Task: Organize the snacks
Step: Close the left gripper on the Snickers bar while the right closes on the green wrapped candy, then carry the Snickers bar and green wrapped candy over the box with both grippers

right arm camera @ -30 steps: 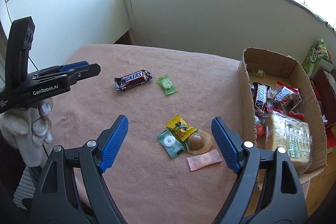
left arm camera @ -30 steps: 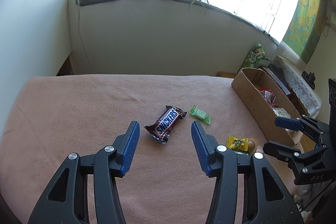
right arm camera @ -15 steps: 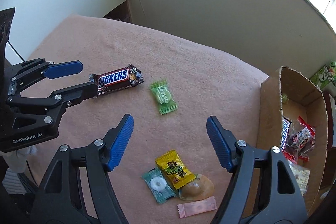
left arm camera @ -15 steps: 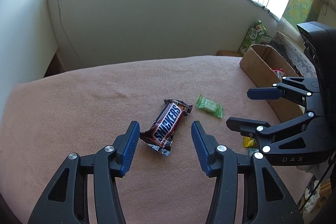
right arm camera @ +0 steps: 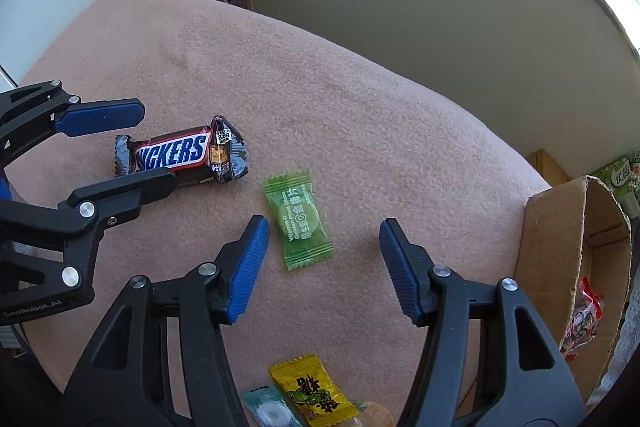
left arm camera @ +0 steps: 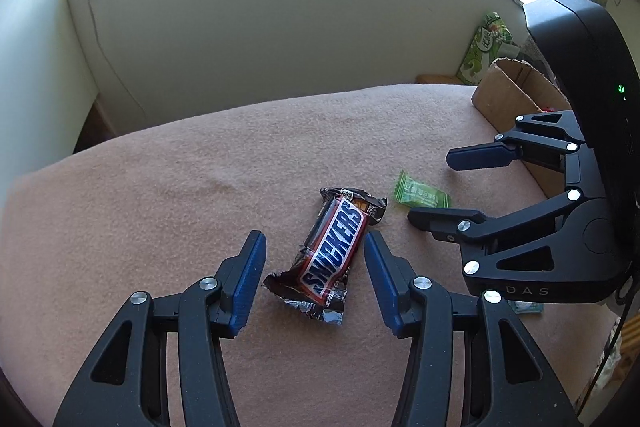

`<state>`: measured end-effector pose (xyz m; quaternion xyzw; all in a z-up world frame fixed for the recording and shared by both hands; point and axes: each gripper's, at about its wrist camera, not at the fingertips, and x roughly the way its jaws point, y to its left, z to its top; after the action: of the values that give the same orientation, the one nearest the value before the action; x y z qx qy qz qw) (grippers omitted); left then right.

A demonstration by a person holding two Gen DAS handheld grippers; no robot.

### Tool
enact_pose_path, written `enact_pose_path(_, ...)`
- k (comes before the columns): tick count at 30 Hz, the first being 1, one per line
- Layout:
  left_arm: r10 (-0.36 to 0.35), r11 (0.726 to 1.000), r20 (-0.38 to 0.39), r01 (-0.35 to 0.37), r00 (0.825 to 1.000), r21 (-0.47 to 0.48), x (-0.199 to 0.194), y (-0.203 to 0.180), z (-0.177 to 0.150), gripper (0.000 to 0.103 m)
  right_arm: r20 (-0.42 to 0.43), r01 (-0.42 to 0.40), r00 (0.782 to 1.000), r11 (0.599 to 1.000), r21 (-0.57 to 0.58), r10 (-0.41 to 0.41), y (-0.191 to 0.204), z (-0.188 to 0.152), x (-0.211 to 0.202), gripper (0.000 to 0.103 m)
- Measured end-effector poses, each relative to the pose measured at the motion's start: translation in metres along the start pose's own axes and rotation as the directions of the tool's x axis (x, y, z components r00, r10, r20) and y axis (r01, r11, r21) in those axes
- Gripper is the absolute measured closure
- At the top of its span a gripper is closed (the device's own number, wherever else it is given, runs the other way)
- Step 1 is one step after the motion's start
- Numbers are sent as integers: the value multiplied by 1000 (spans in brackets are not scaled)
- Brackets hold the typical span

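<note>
L tongs (left arm camera: 312, 267): part open, pads either side of Snickers bar (left arm camera: 334, 253), not touching.
R tongs (right arm camera: 320, 259): just been closing, not yet gripping; green candy (right arm camera: 299, 219) lies between pads, nearer 1.
Advice: centre R over candy, lower to tabletop (right arm camera: 360, 107), then squeeze.
Far: cardboard box (right arm camera: 548, 239) w/ snacks, drop spot.
</note>
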<state>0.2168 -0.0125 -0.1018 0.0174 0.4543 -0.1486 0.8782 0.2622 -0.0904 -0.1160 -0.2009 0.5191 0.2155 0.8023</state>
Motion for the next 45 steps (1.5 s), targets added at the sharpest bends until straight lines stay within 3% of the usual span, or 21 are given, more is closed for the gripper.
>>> enact_pose_path(3,-3,1000,-10,3,1000,-11,6,0,1,53,-1,-16,1000,1000,2,16,0,5,3,44)
enact_pose_path(5,-6,1000,-12,6,1000,-11,8,-1,1,53,-5,-56,998,998,9,56,-2,7,4,55)
enact_pose_path(6,-6,1000,-11,6,1000,-11,8,-1,1,56,-6,-72,997,997,12,73,-1,8,4,62)
enact_pose_path(10,-15,1000,-7,15,1000,-21,9,-1,1,71,-6,-94,996,995,17,94,1,9,5,72)
enact_pose_path(13,-9,999,-2,9,1000,-32,9,-1,0,74,-2,-104,995,994,30,104,1,7,4,80)
enact_pose_path(28,4,995,64,2,998,-98,-22,-1,-5,76,96,-180,981,971,159,166,-24,-25,-28,81)
enact_pose_path(45,-49,998,217,55,975,-25,-83,-59,6,76,295,-169,951,957,235,95,-55,-80,-133,81)
